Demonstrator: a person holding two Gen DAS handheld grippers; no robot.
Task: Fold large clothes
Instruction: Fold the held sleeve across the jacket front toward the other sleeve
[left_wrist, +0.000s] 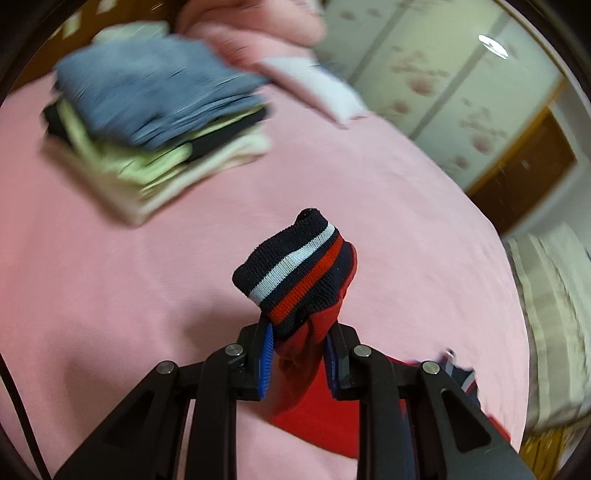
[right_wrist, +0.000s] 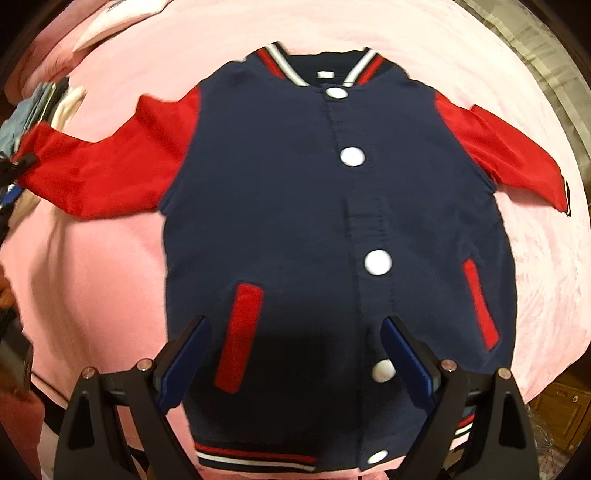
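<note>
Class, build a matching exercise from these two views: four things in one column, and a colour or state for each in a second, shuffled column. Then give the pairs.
Column one:
1. striped cuff
2. right gripper
3. jacket body
4. stack of folded clothes

Column two:
A. navy, snaps fastened
B. resting on the pink bedsheet, blue piece on top
C. pinched in the left gripper
D. jaws open above the jacket front

Pairs: 1-C, 2-D, 3-A, 4-B
</note>
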